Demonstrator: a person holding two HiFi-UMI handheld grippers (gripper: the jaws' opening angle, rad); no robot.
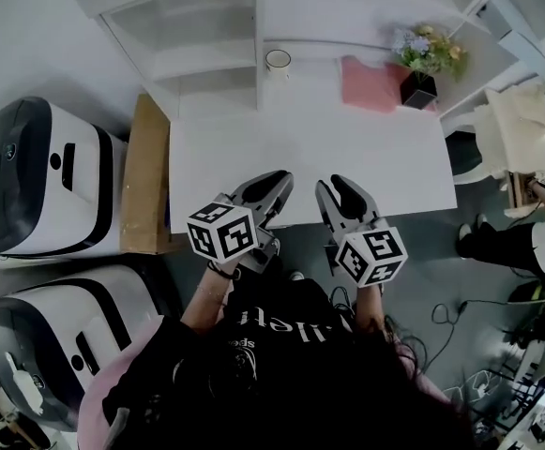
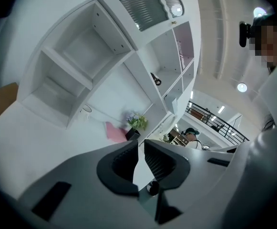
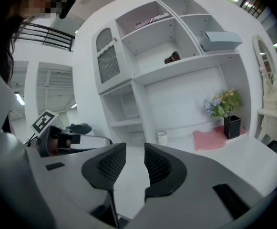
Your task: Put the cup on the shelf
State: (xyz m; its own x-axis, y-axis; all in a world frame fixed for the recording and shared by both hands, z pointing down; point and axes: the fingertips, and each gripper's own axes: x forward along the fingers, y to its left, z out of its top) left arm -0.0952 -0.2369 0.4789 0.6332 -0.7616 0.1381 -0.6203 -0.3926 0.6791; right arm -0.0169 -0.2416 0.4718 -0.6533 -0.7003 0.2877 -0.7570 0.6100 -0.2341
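Position of small white cylindrical cup (image 1: 278,60): upright on white tabletop (image 1: 347,153), upper centre of head view, just beside white shelf unit (image 1: 206,26). Left gripper (image 1: 279,182): jaws all but pressed together, nothing between. Right gripper (image 1: 331,189): jaws slightly spread, empty. Both hover over the tabletop's near edge, well apart from the cup.

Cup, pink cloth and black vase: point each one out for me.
cup (image 1: 278,60), head view, open top
pink cloth (image 1: 370,82), head view, its middle
black vase (image 1: 418,90), head view, its side
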